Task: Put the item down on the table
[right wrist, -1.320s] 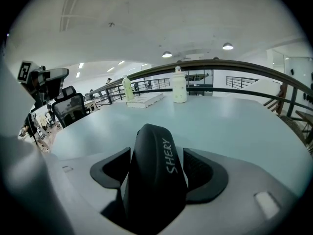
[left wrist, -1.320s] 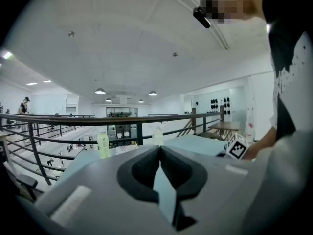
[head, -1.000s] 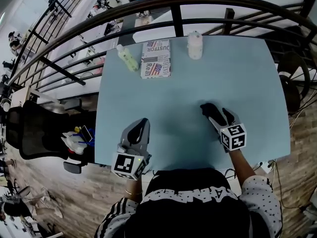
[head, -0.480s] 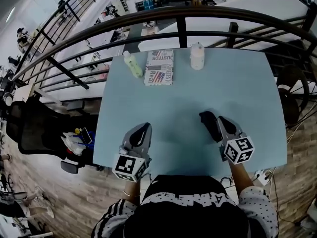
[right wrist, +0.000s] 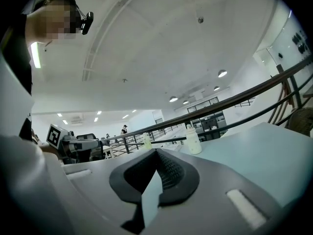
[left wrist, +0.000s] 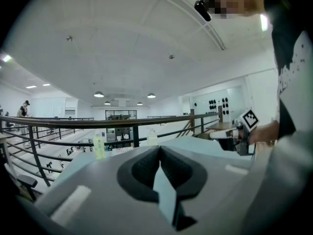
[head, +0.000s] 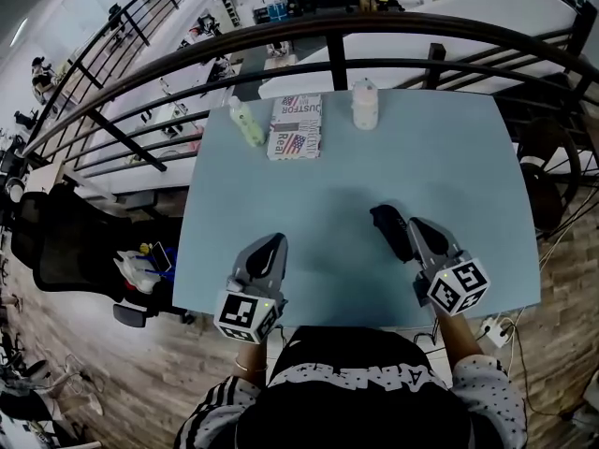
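**Both handheld grippers over the near part of the pale blue rectangular table [head: 449, 185], neither carrying anything.** The left gripper [head: 271, 242] was clenched, and in the left gripper view its dark ribbed pads met on empty air. The right gripper [head: 378, 217] had just been closing and was likewise shut, with nothing between its jaws.

Landmark: the flat flag-printed paper packet [head: 295, 127], which lay at the table's far edge with its long side running away from the person. The slim pale green plastic bottle [head: 245, 122] stood just beside the packet on its left. The squat white plastic bottle [head: 364, 106] stood upright near the packet on its right. All three rested on the tabletop. Whichever was the task's item (the sentence does not say which), it was already down, so the put-down read as finished or not under way.

Decisive relation: every candidate lay well apart from the fingers, ahead of them across bare tabletop.
- The left gripper sat almost directly on the near side of the packet, pointing toward it. It was the nearer hand for the packet and the green bottle.
- The right gripper sat to the near right of the packet. It was the nearer hand for the white bottle.

Any fresh grasp would probably call for opened jaws and a forward reach, closing across a bottle's upright axis. A dark metal railing [head: 335, 50] curved behind the packet.
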The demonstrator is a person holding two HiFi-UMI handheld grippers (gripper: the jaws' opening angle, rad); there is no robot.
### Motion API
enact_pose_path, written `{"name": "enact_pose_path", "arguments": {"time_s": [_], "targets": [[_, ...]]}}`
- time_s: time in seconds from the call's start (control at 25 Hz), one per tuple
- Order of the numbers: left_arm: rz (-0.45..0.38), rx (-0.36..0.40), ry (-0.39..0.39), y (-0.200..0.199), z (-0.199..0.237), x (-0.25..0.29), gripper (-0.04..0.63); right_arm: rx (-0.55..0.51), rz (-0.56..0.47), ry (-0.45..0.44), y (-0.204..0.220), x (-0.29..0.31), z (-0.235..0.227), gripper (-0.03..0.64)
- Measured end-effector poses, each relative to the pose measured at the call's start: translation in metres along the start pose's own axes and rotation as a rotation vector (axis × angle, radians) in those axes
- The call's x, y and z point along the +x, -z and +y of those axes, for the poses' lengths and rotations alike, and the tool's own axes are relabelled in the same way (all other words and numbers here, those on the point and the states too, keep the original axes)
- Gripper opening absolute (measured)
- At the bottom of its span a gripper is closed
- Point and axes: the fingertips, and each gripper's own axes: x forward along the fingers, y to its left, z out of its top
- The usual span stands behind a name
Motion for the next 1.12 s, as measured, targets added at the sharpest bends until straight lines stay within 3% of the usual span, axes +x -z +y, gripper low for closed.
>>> {"name": "enact_pose_path", "arguments": {"time_s": [0.4, 1.12], "targets": [[-0.007, 0.012, 0.038, -0.007, -0.015, 0.013, 0.0, 0.014, 0.008, -0.024, -0.002, -0.012, -0.002, 0.0], [0.003, 0.011, 0.025, -0.003, -0.009, 0.021, 0.0, 0.024, 0.007, -0.026, 0.001, 0.0, -0.009, 0.0]]}}
